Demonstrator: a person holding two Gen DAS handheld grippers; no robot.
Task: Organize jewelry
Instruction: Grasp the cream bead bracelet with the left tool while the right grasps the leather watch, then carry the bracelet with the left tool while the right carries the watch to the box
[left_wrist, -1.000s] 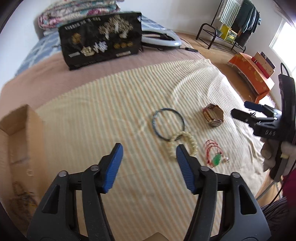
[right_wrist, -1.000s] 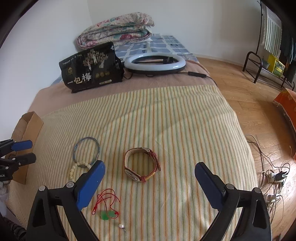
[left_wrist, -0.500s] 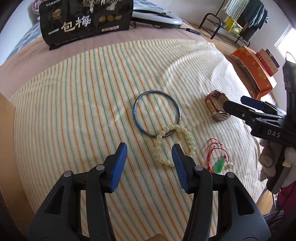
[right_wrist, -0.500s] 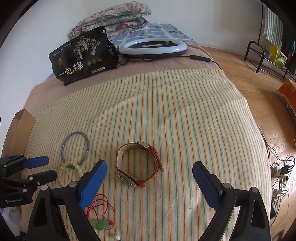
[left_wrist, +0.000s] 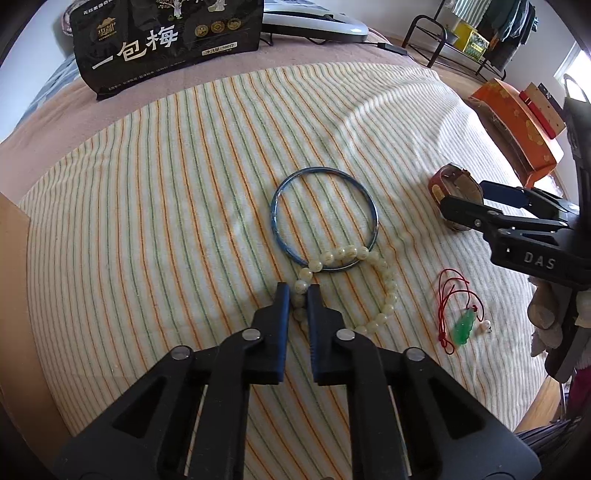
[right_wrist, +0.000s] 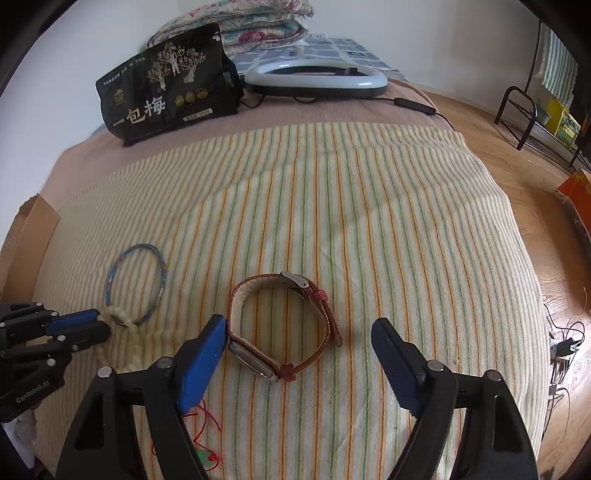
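My left tool (left_wrist: 298, 291) clenched on the bead bracelet (left_wrist: 388, 291) beside the blue bangle (left_wrist: 275, 214), my right tool (right_wrist: 299, 332) closing, still released, straddling the watch (right_wrist: 284, 325) on the bed (right_wrist: 369, 184)

The blanket (right_wrist: 332, 184) is cream with thin orange and green stripes, over a dusty-pink sheet (right_wrist: 332, 110). On it: a blue bangle (left_wrist: 325, 218), a pale cream bead bracelet (left_wrist: 384, 291), a reddish-brown watch (right_wrist: 288, 325) with a silver buckle, and a red cord (left_wrist: 448, 295) with a green pendant — near the far edge, a black bag (right_wrist: 166, 92) with gold trees and white lettering
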